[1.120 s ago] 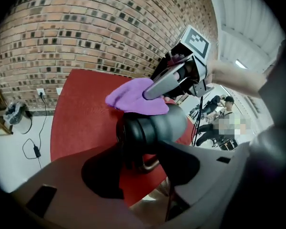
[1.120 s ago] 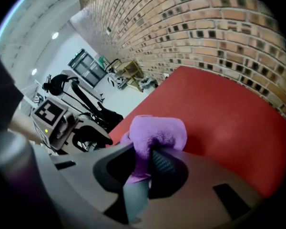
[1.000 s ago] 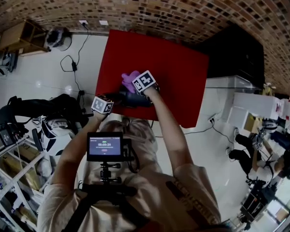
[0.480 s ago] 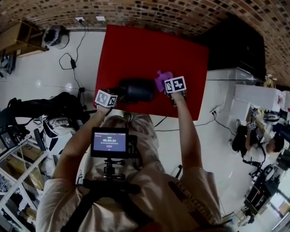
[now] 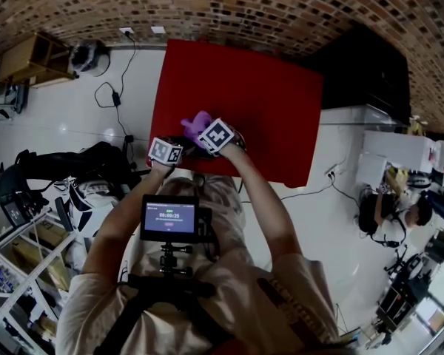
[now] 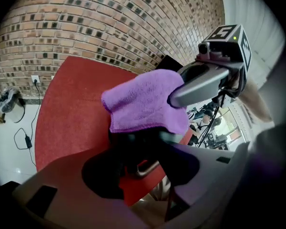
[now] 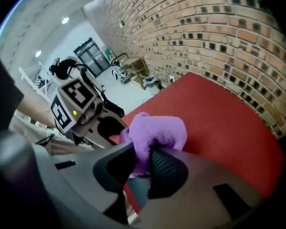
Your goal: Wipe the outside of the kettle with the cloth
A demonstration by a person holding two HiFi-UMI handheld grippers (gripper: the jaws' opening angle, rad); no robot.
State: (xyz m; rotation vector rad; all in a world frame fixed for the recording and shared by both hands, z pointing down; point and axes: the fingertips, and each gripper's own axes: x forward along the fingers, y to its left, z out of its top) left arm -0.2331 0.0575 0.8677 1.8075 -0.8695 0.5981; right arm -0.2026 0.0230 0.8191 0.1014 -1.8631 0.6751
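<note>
Brick wall (image 5: 244,6), glossy white floor (image 5: 66,117)

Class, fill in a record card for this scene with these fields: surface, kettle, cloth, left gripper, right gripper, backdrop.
Surface: red tabletop
Kettle: dark kettle, near the tabletop edge closest to the person
Cloth: purple cloth, lying over the top of the kettle
Left gripper: left gripper, fingers closed on the kettle
Right gripper: right gripper, fingers clamped on the cloth
Backdrop: brick wall
</note>
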